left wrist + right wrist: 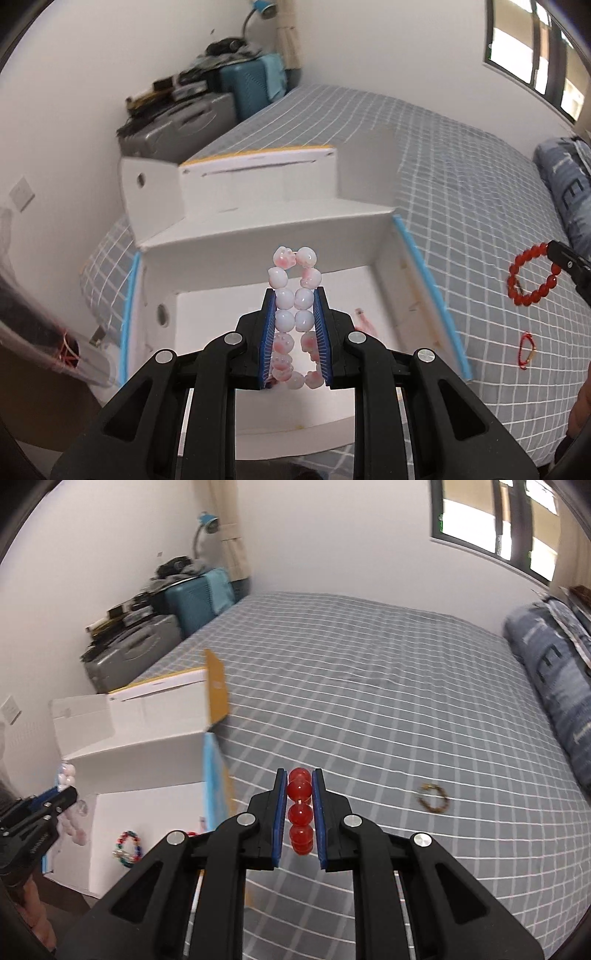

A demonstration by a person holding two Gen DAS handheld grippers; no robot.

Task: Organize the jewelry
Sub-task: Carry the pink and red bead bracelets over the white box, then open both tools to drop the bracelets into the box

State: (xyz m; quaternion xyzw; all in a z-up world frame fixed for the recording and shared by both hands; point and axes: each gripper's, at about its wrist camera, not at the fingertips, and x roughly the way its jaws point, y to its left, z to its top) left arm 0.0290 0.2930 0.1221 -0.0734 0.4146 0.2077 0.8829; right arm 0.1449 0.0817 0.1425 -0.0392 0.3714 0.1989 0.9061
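Note:
My left gripper (294,295) is shut on a pink-and-white bead bracelet (294,306) and holds it over the open white cardboard box (384,236). The same bracelet shows at the left edge of the right wrist view (66,775). My right gripper (299,777) is shut on a red bead bracelet (300,812) above the grey checked bedsheet (369,701), right of the box (147,746). In the left wrist view this red bracelet (532,273) hangs from the right gripper's fingers (569,258). A multicoloured bead bracelet (127,843) lies inside the box.
A thin red cord bracelet (526,349) lies on the sheet right of the box. A dark gold bracelet (432,797) lies on the sheet further right. Suitcases (136,650) stand by the wall behind the box. A blue folded quilt (546,672) lies at the bed's right end.

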